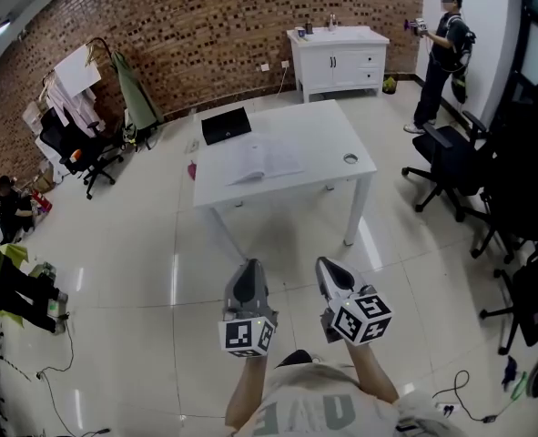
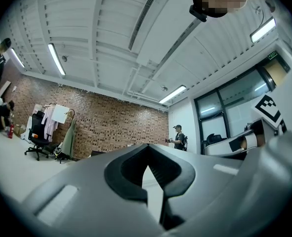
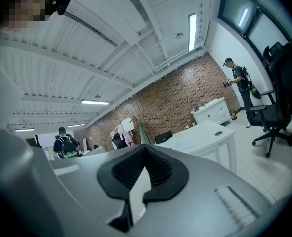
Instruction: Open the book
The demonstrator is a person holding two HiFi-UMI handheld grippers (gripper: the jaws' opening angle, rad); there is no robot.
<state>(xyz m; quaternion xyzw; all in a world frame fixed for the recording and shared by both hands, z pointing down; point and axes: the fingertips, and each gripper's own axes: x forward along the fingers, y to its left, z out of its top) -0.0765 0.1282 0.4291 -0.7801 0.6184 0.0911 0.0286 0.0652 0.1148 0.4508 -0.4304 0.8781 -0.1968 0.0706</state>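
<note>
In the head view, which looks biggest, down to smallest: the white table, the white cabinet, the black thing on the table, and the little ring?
1. white table
2. white cabinet, which stands farther from the camera, so it looks smaller than it really is
3. black thing
4. little ring

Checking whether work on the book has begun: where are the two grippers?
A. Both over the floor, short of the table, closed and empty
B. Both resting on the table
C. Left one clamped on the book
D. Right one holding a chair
A: the head view shows the left gripper and right gripper over the floor, short of the table, and their own views show jaws together with nothing between.
</note>
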